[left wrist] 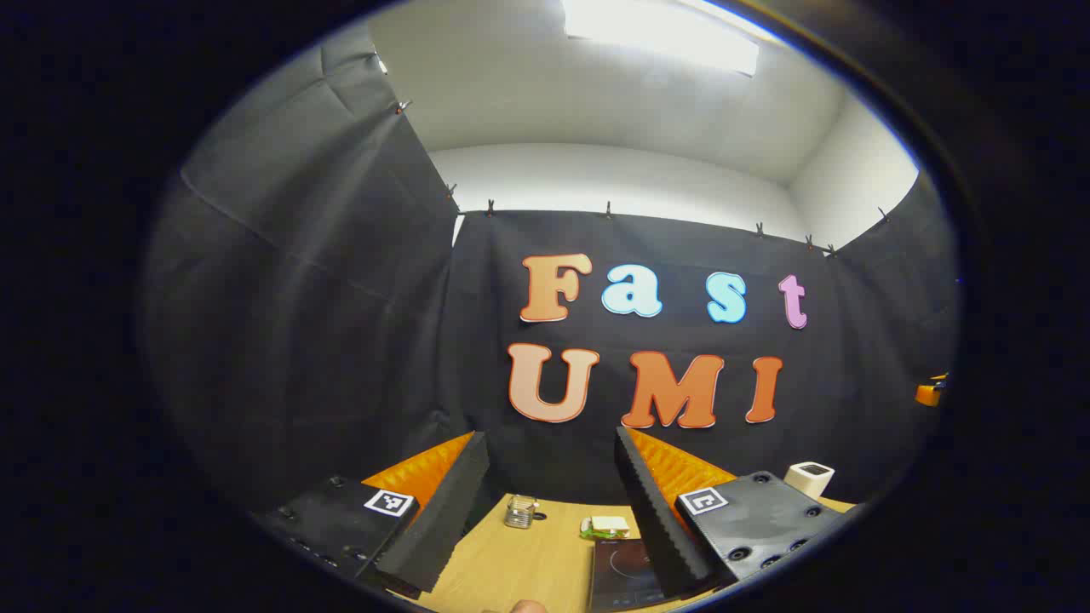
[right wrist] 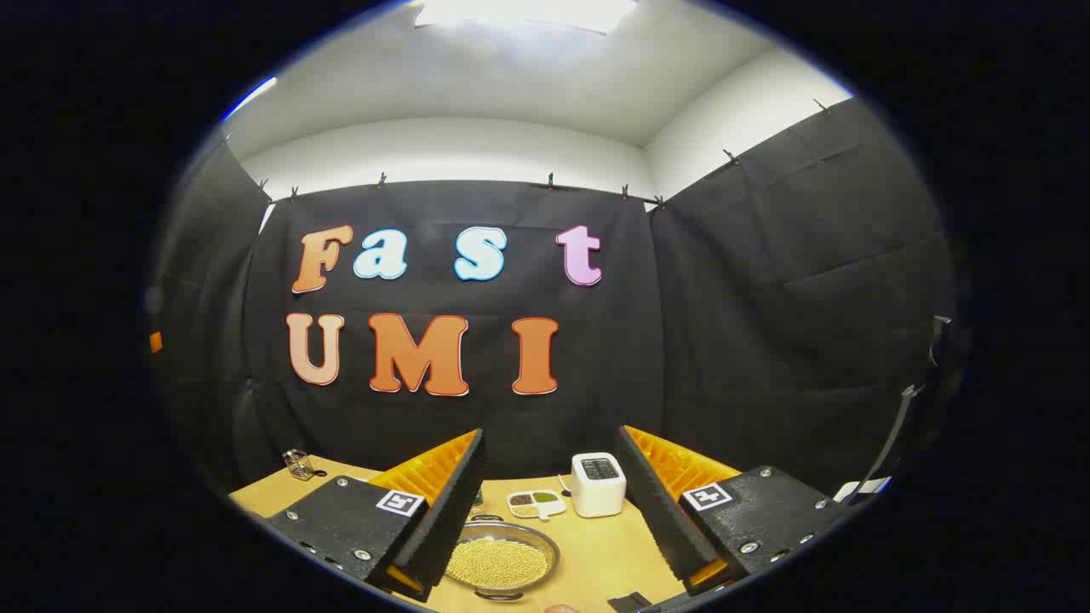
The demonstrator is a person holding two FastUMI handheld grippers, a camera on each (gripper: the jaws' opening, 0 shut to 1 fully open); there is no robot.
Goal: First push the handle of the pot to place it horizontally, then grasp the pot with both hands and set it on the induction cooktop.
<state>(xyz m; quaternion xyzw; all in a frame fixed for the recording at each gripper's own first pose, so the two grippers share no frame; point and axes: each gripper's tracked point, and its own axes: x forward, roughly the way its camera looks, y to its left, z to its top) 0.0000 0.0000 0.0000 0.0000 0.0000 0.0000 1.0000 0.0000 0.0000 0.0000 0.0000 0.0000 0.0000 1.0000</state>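
Two grippers are held above a light wooden table (left wrist: 511, 570), both spread wide and holding nothing.

Table: the largest item, seen low in both views, pale wood, backed by black cloth walls.

Left gripper (left wrist: 552, 511): black body with orange ribbed backing on each finger, jaws far apart, nothing between the pads. A square black-and-white marker sits on each finger mount.

Right gripper (right wrist: 549, 511): same build, jaws likewise far apart and empty, one marker on each mount.

Induction cooktop (left wrist: 620, 572): flat black slab with a faint ring on its face, lying on the table just inside the left gripper's right-hand finger in the left gripper view, partly hidden by that finger.

Pot (right wrist: 501, 560): shallow round metal vessel holding small yellow grains, seen in the right gripper view on the table between the fingers, close to the left-hand one. A small dark handle loop shows at its far rim and another at its near rim.

White appliance (right wrist: 598, 484): boxy, with a dark top panel, standing behind the pot near the cloth; it also shows in the left gripper view at the right edge.

Divided white dish (right wrist: 536, 503): holds dark, green and pale contents, just left of the appliance.

Glass jar (left wrist: 519, 511): clear, at the table's far edge.

Small pale object on something green (left wrist: 606, 527): beside the jar, too small to identify.
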